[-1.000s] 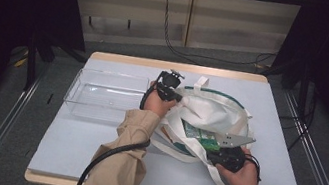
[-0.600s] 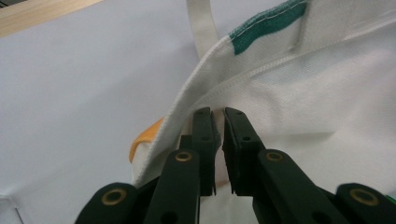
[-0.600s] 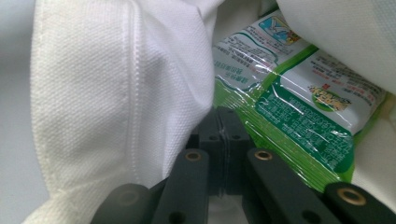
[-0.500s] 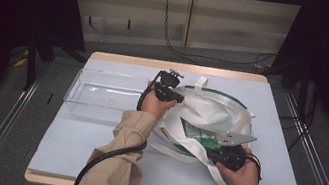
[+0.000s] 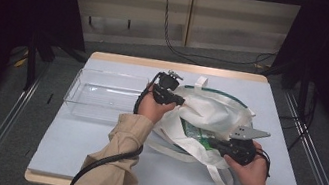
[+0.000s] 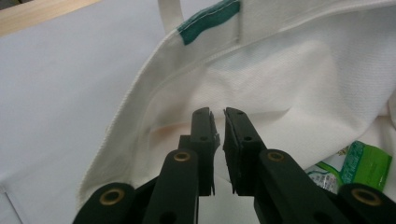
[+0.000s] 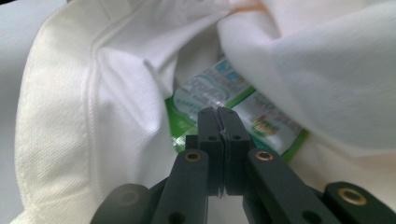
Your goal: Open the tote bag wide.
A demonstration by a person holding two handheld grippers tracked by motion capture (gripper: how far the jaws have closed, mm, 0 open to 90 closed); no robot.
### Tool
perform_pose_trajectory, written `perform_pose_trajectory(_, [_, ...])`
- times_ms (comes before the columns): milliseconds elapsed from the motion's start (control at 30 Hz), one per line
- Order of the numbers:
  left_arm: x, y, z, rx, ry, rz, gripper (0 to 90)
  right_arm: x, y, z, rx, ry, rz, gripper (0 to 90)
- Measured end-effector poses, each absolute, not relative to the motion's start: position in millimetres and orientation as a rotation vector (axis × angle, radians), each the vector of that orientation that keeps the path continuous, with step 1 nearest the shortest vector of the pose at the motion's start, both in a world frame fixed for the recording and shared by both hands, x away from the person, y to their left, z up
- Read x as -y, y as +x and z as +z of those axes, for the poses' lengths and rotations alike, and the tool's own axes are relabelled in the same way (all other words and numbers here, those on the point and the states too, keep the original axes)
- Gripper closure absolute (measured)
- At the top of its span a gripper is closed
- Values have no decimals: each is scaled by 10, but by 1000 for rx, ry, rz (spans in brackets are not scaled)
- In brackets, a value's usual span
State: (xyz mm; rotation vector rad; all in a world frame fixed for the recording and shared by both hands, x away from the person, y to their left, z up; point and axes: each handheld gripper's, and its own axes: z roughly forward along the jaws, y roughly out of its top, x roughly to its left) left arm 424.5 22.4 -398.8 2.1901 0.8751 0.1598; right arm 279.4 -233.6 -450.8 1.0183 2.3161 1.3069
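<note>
A white cloth tote bag (image 5: 219, 114) with green trim lies on the table, mouth toward me, with green packets (image 5: 196, 131) inside. My left gripper (image 5: 182, 100) is at the bag's far left rim. Its jaws have just been opening and stand a narrow slit apart over the bag's inner wall (image 6: 289, 84), with nothing plainly pinched between the left gripper's (image 6: 217, 112) pads. My right gripper (image 5: 210, 141) is at the near side of the mouth. In its own view the right gripper (image 7: 218, 111) is shut, pointing at the green packets (image 7: 210, 95). Whether cloth is caught there I cannot tell.
A clear plastic tray (image 5: 101, 94) stands to the left of the bag, close behind my left hand. A loose bag handle (image 5: 219, 175) trails toward the table's near edge. Bare pale table surface (image 5: 92, 151) lies at the front left.
Both hands have lifted slightly. The right gripper has moved a little farther from the near edge, toward the bag's mouth. The bag stays in place.
</note>
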Motion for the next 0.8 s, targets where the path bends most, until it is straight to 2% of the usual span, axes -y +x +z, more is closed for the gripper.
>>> perform_pose_trajectory(800, [-158,4046,-4006,-809,2193,121,826,2211,3110,-4265,-2338,994,1274,894])
